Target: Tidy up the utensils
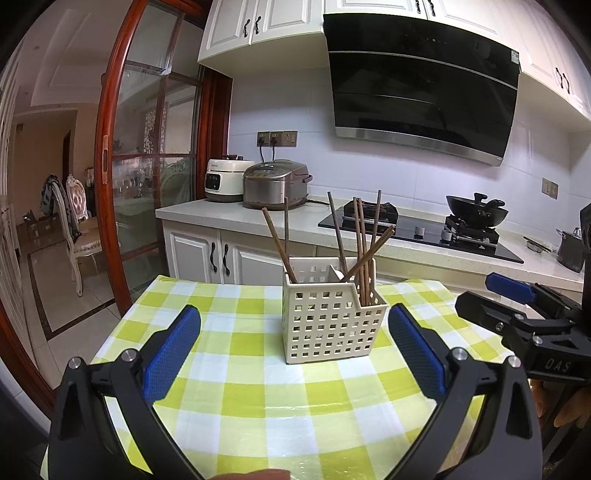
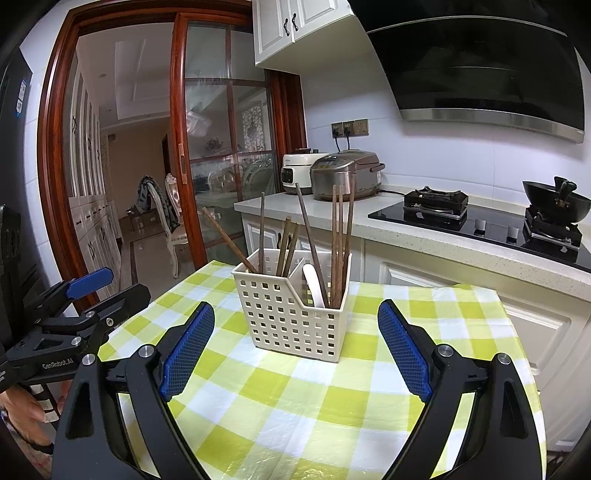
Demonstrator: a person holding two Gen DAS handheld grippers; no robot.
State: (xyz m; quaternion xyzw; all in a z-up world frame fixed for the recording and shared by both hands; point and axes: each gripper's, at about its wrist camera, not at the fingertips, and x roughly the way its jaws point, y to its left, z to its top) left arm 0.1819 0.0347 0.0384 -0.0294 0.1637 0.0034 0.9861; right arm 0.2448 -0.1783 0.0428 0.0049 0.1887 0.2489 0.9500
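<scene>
cream perforated caddy [image 2: 295,314] sits mid-bench on the green check cloth [image 2: 314,406], brown chopsticks [image 2: 338,236] and a white spoon [image 2: 314,284] standing inside. left hand-held gripper [image 1: 294,347] and right hand-held gripper [image 2: 295,347] both spread wide, empty, near the caddy, not touching.

Wall: pale tiles [image 1: 369,166], three sockets [image 1: 277,138] ahead of the tongs.
Cupboards: white, overhead [image 1: 258,29]; more under the speckled counter [image 1: 207,210].
Hood: black glass, steel lip [image 1: 421,85], high and right.
Hob: black [image 1: 424,230], dark wok [image 1: 476,212] on the right burner.
Cookers: white one [image 1: 223,181] beside a metallic one [image 1: 275,184].
Door: red wood, glass panes [image 1: 147,166], left.
Beyond: pale tiled floor [image 1: 48,280], ornate chair [image 1: 79,221].
</scene>
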